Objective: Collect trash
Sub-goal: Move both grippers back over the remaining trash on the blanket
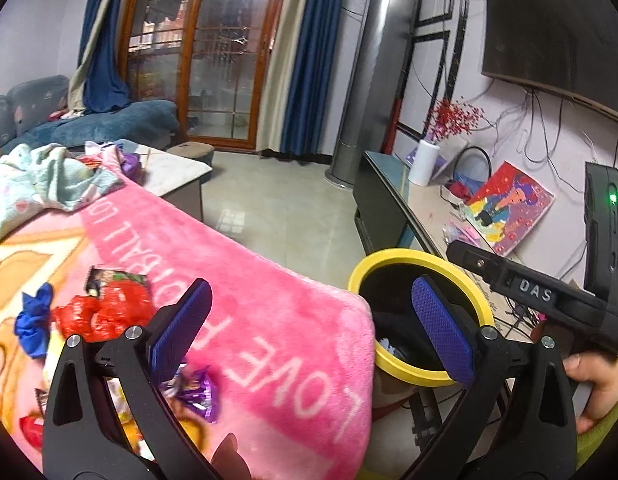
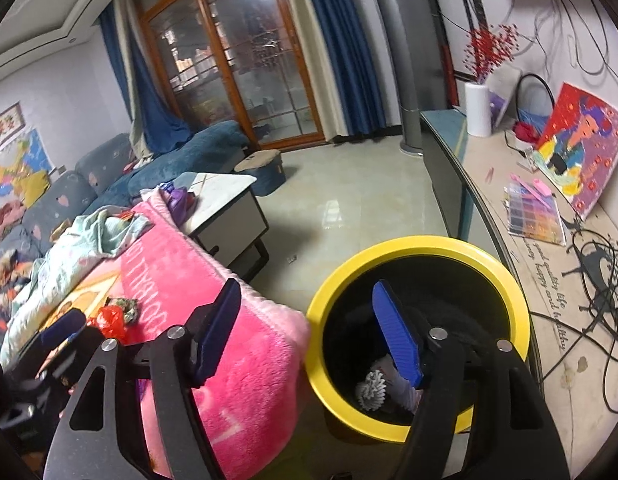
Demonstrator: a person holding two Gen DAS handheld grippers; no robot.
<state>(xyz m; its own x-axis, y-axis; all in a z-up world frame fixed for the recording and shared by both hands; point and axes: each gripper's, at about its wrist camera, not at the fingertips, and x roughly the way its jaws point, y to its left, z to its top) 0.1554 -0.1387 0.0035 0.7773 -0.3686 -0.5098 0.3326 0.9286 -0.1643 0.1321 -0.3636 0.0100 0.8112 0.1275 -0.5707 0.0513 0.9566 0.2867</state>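
Note:
A yellow-rimmed black trash bin (image 2: 505, 280) stands on the floor beside the pink blanket (image 2: 245, 364); it also shows in the left wrist view (image 1: 389, 258). White crumpled trash (image 2: 373, 390) lies inside it. My right gripper (image 2: 309, 336) is open and empty, one finger over the blanket, the other over the bin. My left gripper (image 1: 313, 332) is open and empty above the blanket edge. On the blanket lie a red wrapper (image 1: 105, 308), a blue wrapper (image 1: 33, 320), a purple wrapper (image 1: 197, 394) and a dark snack packet (image 1: 113, 280).
A light patterned cloth (image 1: 41, 180) lies on the blanket's far end. A white coffee table (image 2: 229, 200), a blue sofa (image 2: 181, 156) and a TV cabinet (image 2: 521, 216) with cables, a painting and a white vase surround the tiled floor.

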